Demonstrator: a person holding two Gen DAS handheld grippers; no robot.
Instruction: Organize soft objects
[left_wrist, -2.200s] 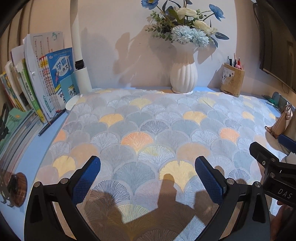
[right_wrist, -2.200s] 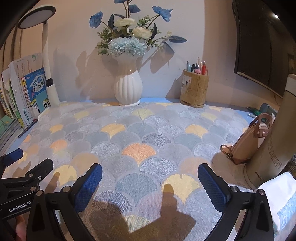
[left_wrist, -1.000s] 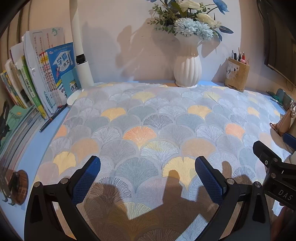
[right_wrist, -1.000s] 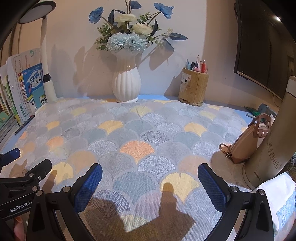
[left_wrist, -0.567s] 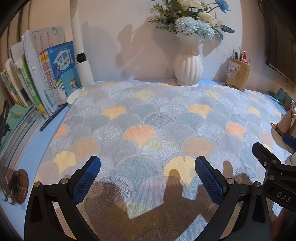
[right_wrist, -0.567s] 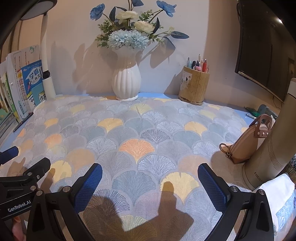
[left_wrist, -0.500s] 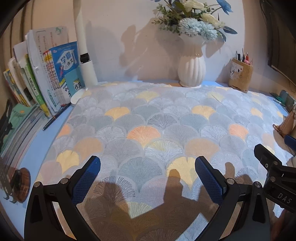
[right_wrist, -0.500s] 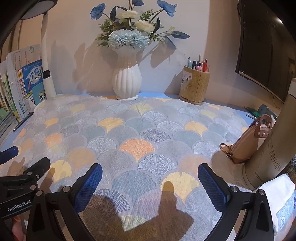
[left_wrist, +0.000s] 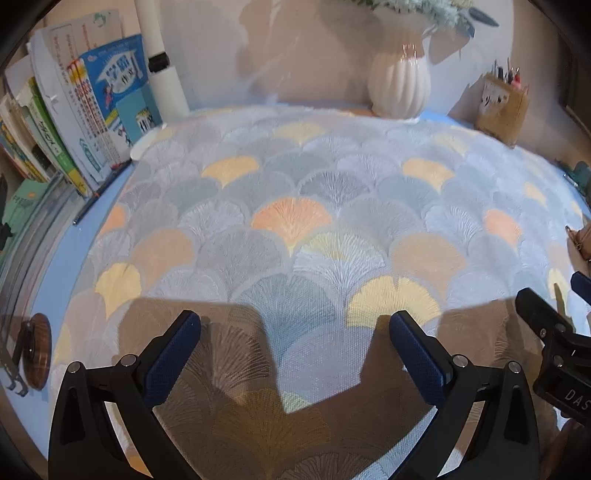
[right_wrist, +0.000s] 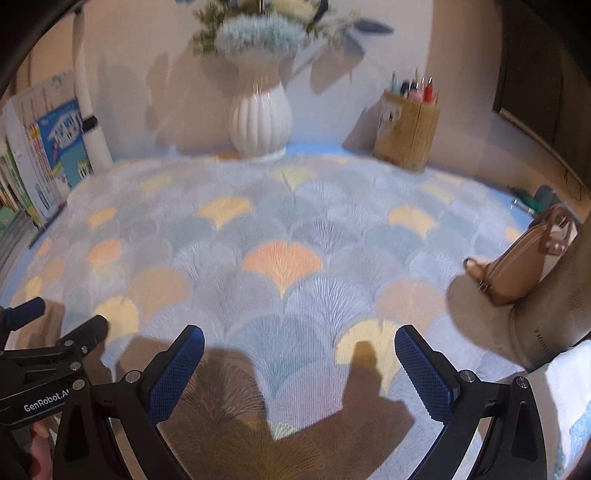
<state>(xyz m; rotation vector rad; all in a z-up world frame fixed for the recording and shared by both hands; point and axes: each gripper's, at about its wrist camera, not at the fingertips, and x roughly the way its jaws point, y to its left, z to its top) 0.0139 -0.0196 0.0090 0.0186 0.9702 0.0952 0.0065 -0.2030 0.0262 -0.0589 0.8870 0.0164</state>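
- both views have tipped down and moved in since half a second ago: the white vase (right_wrist: 260, 122) has slid up the frame and its flowers are now cut off at the top, blurred by the motion.
- the fan-patterned cloth (left_wrist: 295, 229) fills more of each view; it lies spread flat over the blue desk, reaching from the books (left_wrist: 85, 122) on the left to the tan handbag (right_wrist: 517, 266) on the right.
- the left gripper (left_wrist: 291, 343) has its jaws wide apart with nothing between them, low over the near part of the cloth.
- the right gripper (right_wrist: 299, 354) is likewise spread and empty, just beside the left one.
- their shadows on the cloth are larger and sharper-edged than before, which suggests both tools have dropped closer to the fabric.
- judgement: this looks like the approach to the near edge of the cloth, one gripper for each side, ahead of a pinch and fold; no grasp is made yet.
- whether the fingertips touch the fabric cannot be told.
- a white cloth-like item (right_wrist: 569, 398) sits at the far right; what it is cannot be told.
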